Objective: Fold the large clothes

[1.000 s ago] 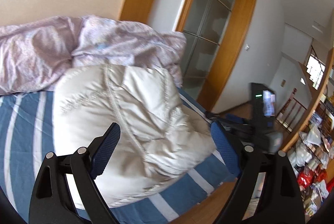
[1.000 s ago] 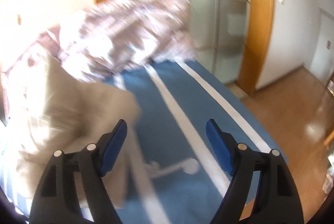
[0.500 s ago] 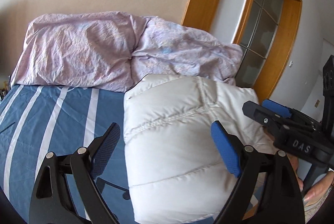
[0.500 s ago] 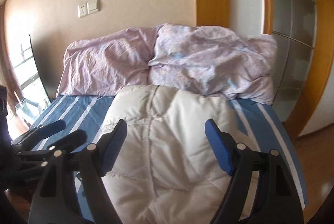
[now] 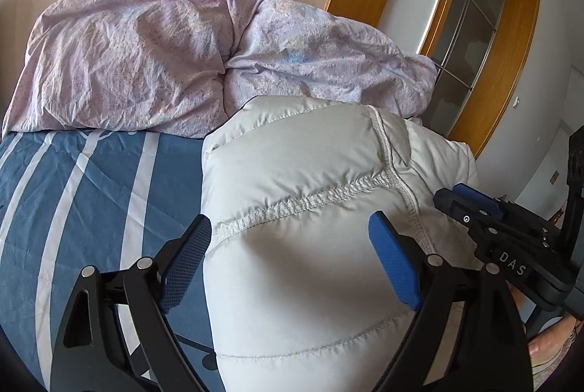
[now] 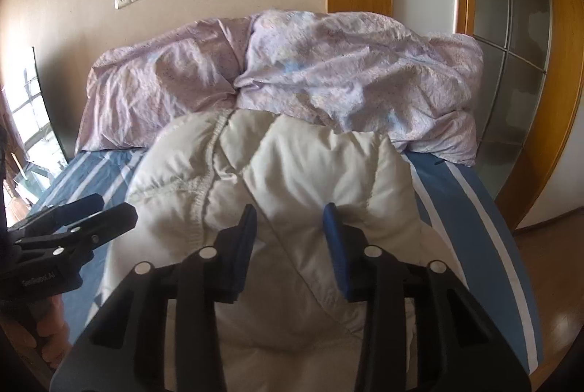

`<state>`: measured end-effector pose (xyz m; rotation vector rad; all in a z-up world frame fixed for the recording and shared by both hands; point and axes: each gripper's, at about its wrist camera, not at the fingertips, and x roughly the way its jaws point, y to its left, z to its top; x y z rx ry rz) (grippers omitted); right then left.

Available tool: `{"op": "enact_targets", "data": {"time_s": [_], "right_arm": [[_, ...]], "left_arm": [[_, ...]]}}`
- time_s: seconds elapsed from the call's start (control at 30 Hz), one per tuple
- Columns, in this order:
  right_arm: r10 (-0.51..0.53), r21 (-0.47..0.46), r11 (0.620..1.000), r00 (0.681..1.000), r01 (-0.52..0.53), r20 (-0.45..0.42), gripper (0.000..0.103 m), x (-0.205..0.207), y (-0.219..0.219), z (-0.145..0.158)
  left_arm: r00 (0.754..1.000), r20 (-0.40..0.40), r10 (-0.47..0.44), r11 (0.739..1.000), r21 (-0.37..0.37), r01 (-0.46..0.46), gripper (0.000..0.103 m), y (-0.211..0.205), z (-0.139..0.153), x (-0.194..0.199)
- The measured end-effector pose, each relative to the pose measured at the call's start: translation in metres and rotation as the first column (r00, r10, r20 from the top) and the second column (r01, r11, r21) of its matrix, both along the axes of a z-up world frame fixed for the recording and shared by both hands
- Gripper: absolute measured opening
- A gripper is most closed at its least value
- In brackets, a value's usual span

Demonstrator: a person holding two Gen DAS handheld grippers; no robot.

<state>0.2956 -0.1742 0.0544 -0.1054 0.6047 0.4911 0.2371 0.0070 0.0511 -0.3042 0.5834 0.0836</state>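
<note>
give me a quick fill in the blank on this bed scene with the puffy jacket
1. The white puffer jacket lies on a bedsheet that is blue with ____ stripes.
2. The crumpled duvet behind the jacket is pale ____.
3. The left tongs stand wide ____.
4. The narrower tongs are the ____ tongs.

Missing words: white; purple; open; right

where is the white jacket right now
The white jacket lies on the blue striped bed sheet, its far end against the lilac duvet, right in front of both grippers in both wrist views.
</note>
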Motion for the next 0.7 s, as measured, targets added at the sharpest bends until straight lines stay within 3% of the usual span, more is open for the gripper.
{"op": "enact_targets", "data": {"time_s": [0.27,0.7], "right_arm": [[-0.067,0.033,0.997,0.993,0.07,-0.1,0.033,0.041,-0.023,-0.038],[-0.072,0.08,0.993,0.986,0.085,-0.152,0.033,0.073,-0.035,-0.074]], "left_arm": [[0.999,-0.032,-0.026,0.999,0.023,0.027,0.089,-0.014,-0.013,0.023],[0.998,-0.063,-0.018,0.999,0.046,0.021,0.096,-0.024,-0.029,0.052]]}}
